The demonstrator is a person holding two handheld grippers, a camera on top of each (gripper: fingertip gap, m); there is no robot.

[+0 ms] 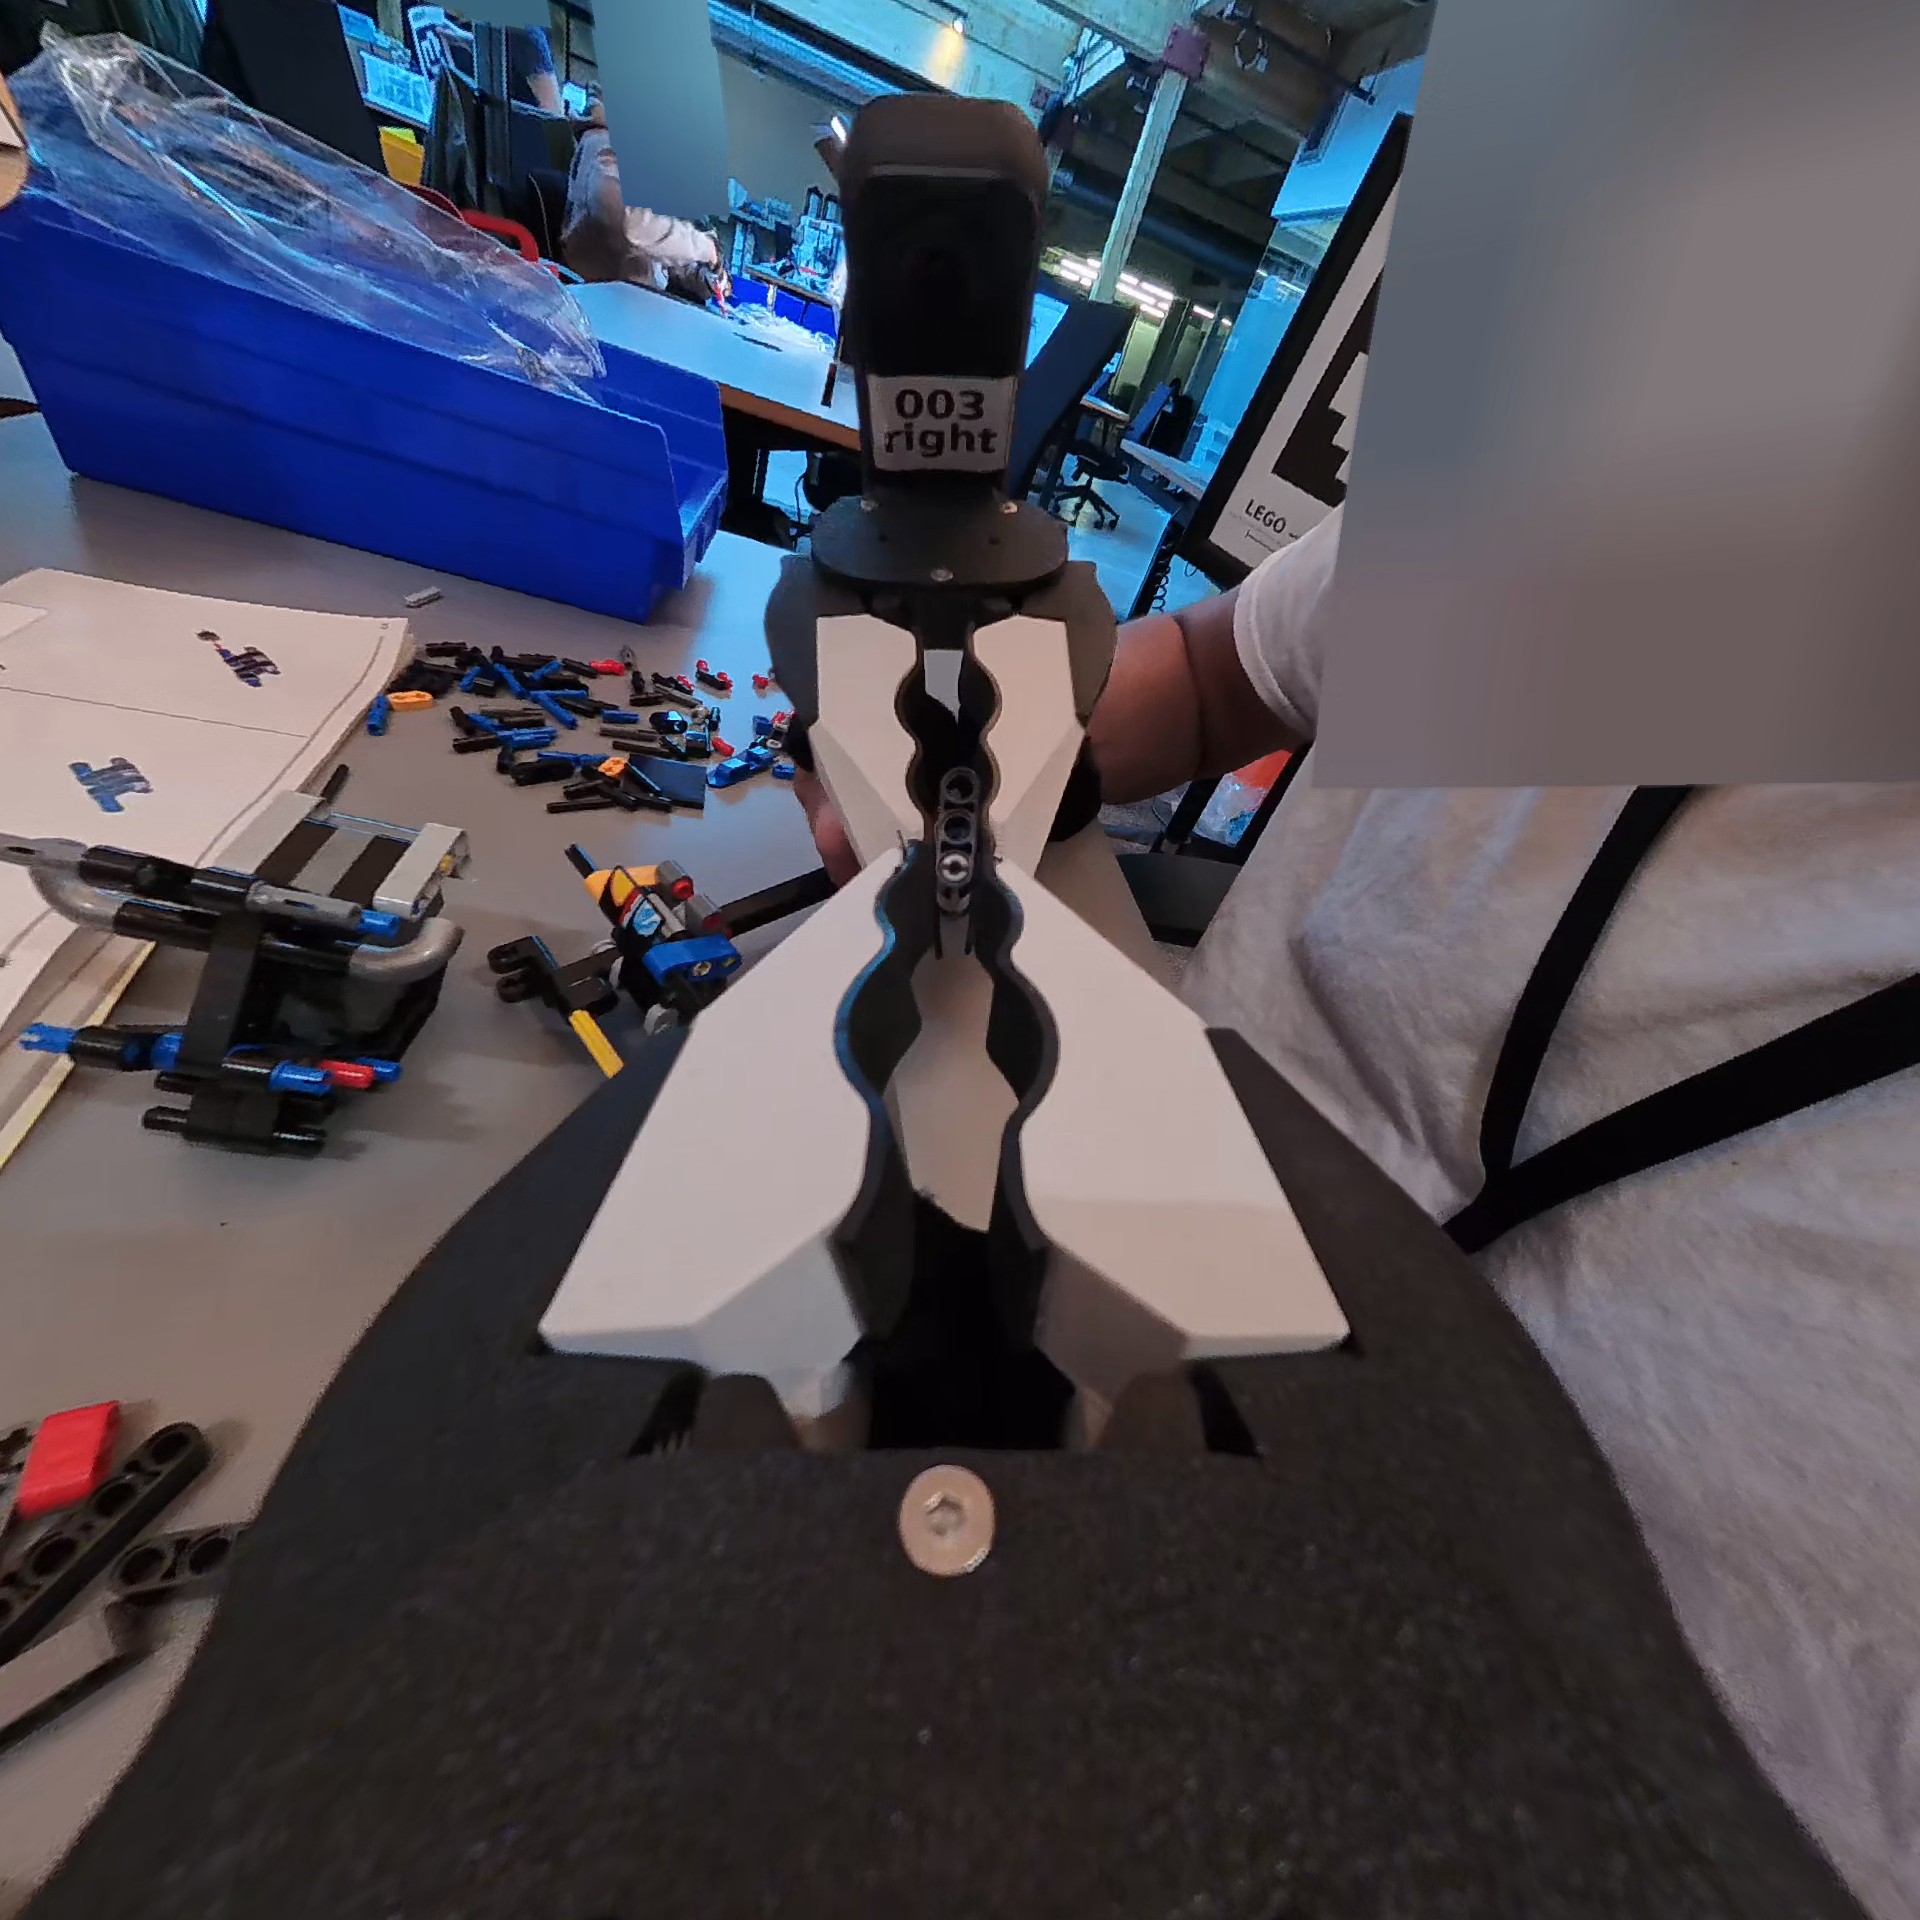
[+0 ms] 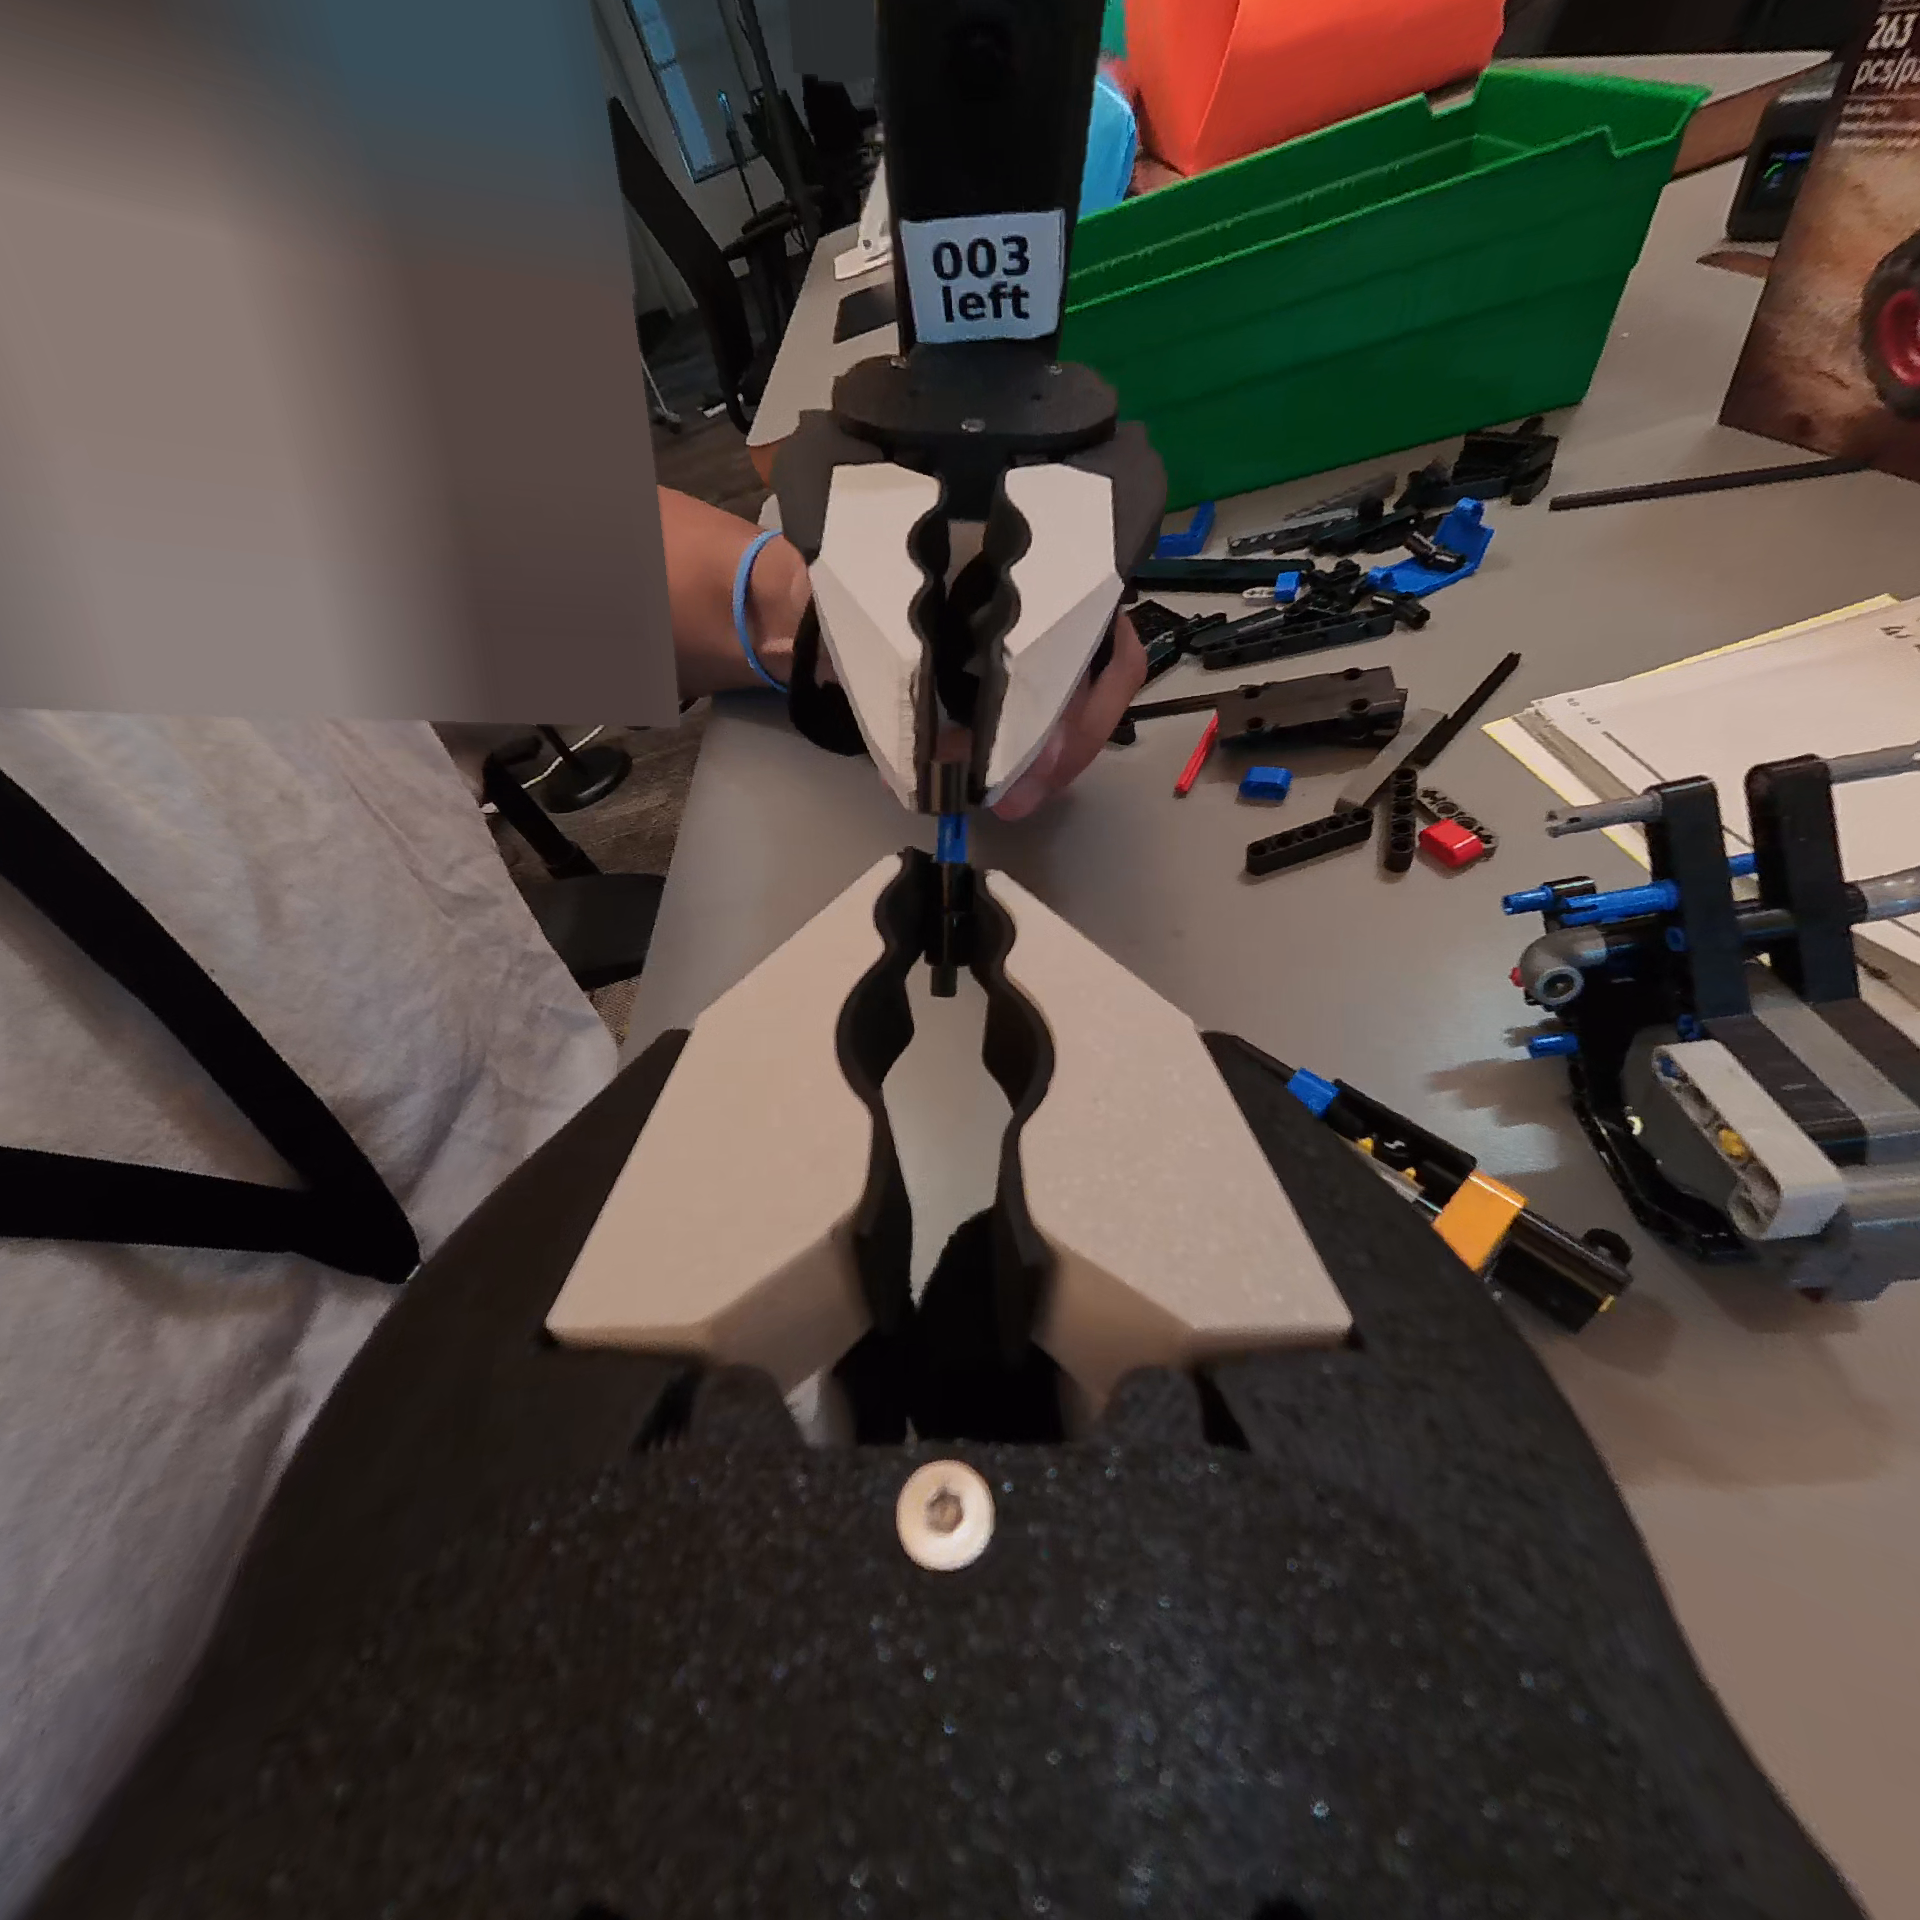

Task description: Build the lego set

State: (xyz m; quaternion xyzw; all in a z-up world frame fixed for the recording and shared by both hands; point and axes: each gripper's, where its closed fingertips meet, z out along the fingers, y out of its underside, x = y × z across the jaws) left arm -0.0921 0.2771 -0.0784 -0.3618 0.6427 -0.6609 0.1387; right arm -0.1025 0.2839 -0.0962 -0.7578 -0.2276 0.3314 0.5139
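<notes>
1. My right gripper (image 2: 948, 883) was squeezed on a thin black pin (image 2: 948, 935) with a blue tip (image 2: 951, 834).
2. The left gripper (image 2: 951, 790) faced mine, tip to tip, and pinched a small black piece (image 2: 943, 788).
3. The blue tip sat just under that black piece; I could not tell if they touched.
4. A half-built model (image 2: 1745, 1060) stood on the grey table (image 2: 1195, 987) to my right.
5. Loose black and blue parts (image 2: 1330, 613) lay in front of a green bin (image 2: 1382, 281).
</notes>
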